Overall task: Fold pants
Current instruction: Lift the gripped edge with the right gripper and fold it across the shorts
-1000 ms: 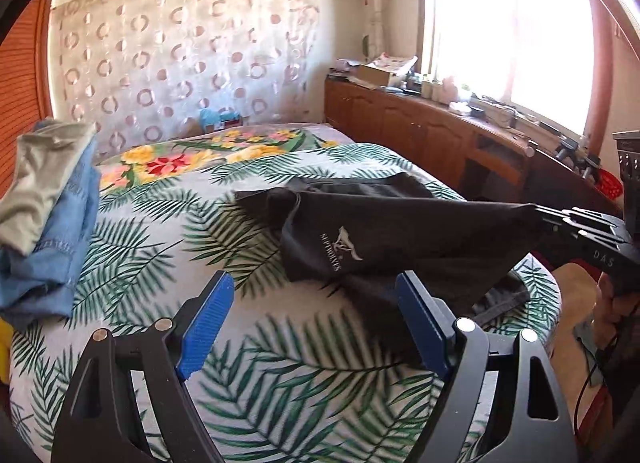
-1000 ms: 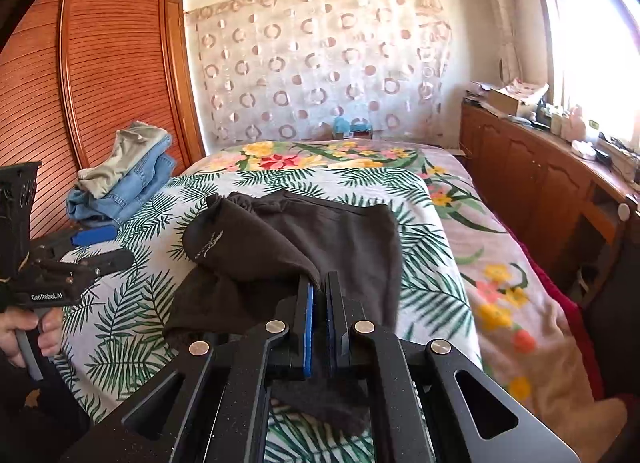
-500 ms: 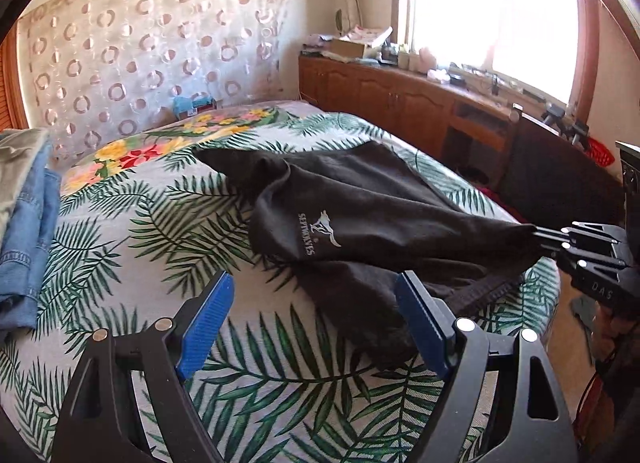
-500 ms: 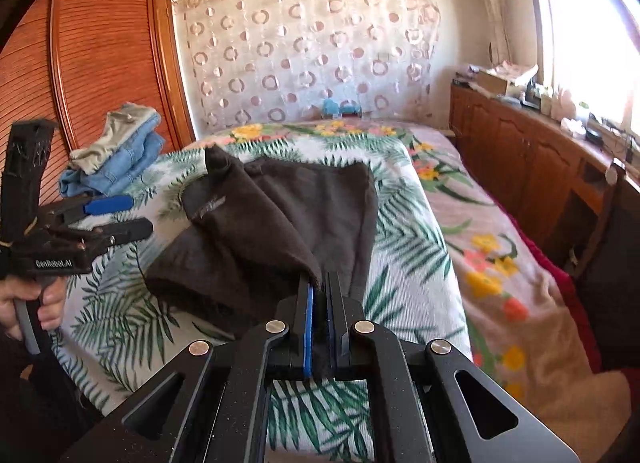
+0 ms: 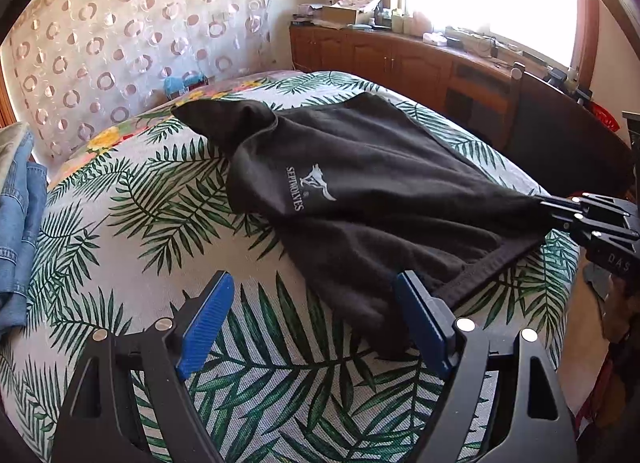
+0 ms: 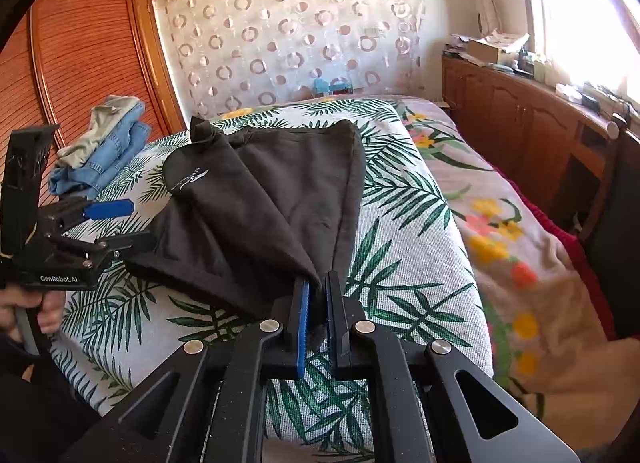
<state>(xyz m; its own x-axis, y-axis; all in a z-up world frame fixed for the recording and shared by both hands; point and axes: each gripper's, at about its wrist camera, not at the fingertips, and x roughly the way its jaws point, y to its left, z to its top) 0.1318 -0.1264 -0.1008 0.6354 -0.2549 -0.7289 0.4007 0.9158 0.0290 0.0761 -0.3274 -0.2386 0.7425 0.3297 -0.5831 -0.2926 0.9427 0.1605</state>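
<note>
Black pants with a white logo lie crumpled on the leaf-print bedspread; they also show in the right wrist view. My right gripper is shut on one corner of the pants near the bed's front edge, pulling the cloth taut; it also shows in the left wrist view. My left gripper is open and empty, its right finger just beside the near hem. In the right wrist view the left gripper hovers open at the pants' left edge.
A stack of folded jeans lies at the bed's far left. A wooden cabinet runs along the window wall on the right. A wooden wardrobe stands on the left. A patterned curtain hangs behind the bed.
The right gripper has pulled the pants toward the bed's front edge, stretching them out. The left gripper has moved closer to the near hem, still open.
</note>
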